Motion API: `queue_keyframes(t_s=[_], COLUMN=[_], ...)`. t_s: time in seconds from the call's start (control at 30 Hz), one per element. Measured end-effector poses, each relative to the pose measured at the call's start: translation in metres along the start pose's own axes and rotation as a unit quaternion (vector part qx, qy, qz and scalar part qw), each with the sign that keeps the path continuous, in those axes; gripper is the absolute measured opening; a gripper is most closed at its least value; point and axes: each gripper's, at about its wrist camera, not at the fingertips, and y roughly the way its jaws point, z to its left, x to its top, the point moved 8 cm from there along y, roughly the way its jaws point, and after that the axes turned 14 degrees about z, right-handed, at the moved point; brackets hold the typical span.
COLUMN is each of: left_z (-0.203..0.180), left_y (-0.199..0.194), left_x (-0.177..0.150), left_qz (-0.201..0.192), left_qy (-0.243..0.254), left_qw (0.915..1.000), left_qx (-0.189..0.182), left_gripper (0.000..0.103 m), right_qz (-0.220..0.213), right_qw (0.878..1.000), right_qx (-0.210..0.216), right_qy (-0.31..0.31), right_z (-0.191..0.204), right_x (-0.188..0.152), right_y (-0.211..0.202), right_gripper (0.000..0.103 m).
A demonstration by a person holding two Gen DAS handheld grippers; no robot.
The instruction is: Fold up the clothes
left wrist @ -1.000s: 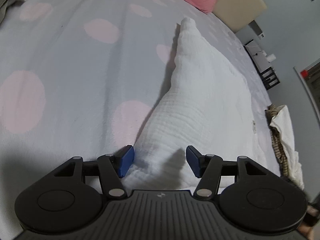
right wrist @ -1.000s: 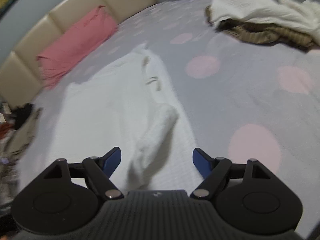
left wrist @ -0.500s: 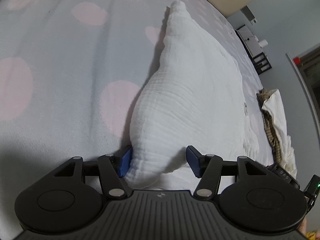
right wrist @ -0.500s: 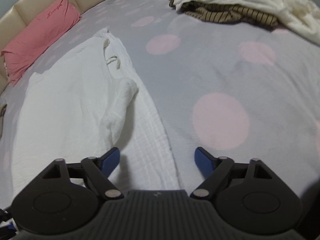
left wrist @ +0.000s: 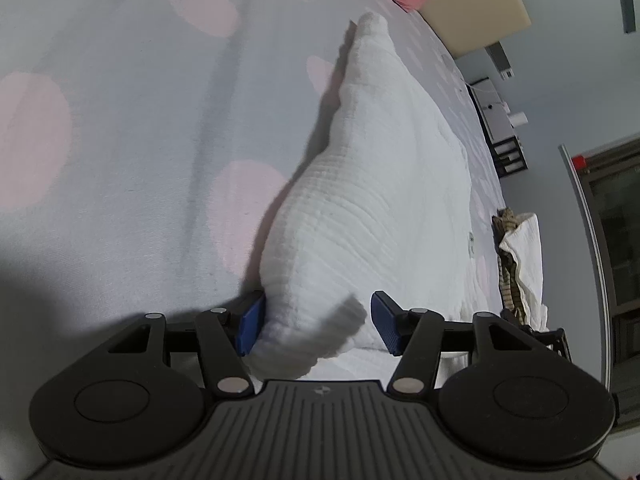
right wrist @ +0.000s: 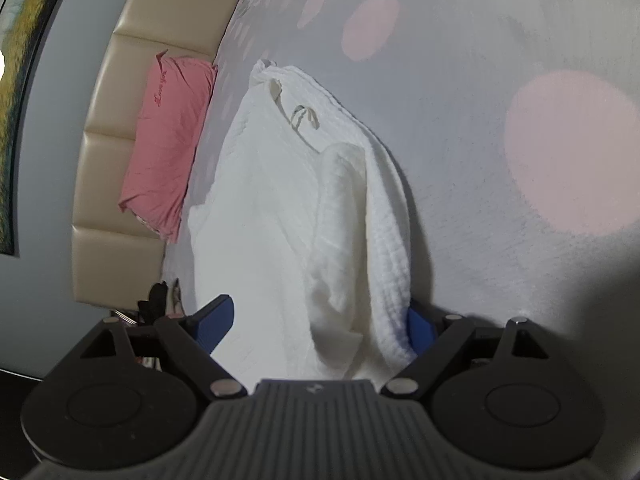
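A bedroom: dotted bed point(left wrist: 120, 128), pink pillow point(right wrist: 168, 144), padded headboard point(right wrist: 108, 160).

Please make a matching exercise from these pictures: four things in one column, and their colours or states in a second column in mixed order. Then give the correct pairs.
Things:
1. garment
2. pillow
3. headboard
4. bed sheet

Descriptions:
A. beige, padded
B. white, textured, lying between the pads of both grippers
C. pale with pink dots
D. pink, against the headboard

Pairs: 1-B, 2-D, 3-A, 4-C
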Motion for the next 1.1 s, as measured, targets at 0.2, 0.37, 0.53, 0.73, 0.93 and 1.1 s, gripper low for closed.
queue_keyframes(t_s=[0.2,0.37,0.53,0.73,0.93,1.1], left_z=[0.0,-0.006,-0.025,-0.036,-0.037,-0.033], left_y=[0.004,0.0,-0.042,-0.074,-0.111,-0.12], left_x=[0.0,-0.004,-0.017,-0.062,-0.12,-0.168], left_qz=[0.01,0.027,0.018,0.032,0.064,0.108], left_qy=[-0.002,0.006,0.012,0.027,0.015,-0.003], left_qw=[0.9999,0.9996,0.9988,0.9986,0.9974,0.9941], left_qx=[0.001,0.001,-0.044,-0.032,-0.029,-0.005], left_gripper=[0.019,0.007,0.007,0.007,0.007,0.004], right_qz=[0.018,0.044,0.079,0.129,0.185,0.228], right_qw=[0.999,0.997,0.994,0.988,0.978,0.963], right_qx=[-0.04,-0.058,-0.055,-0.062,-0.09,-0.132], right_qy=[-0.032,-0.012,-0.05,-0.057,-0.046,-0.064], right_z=[-0.005,-0.012,0.019,0.026,0.009,0.0], right_x=[0.002,0.005,0.003,-0.018,-0.063,-0.105], right_y=[0.009,0.005,-0.019,-0.048,-0.085,-0.125], right_gripper=[0.031,0.013,0.012,0.012,0.012,0.012])
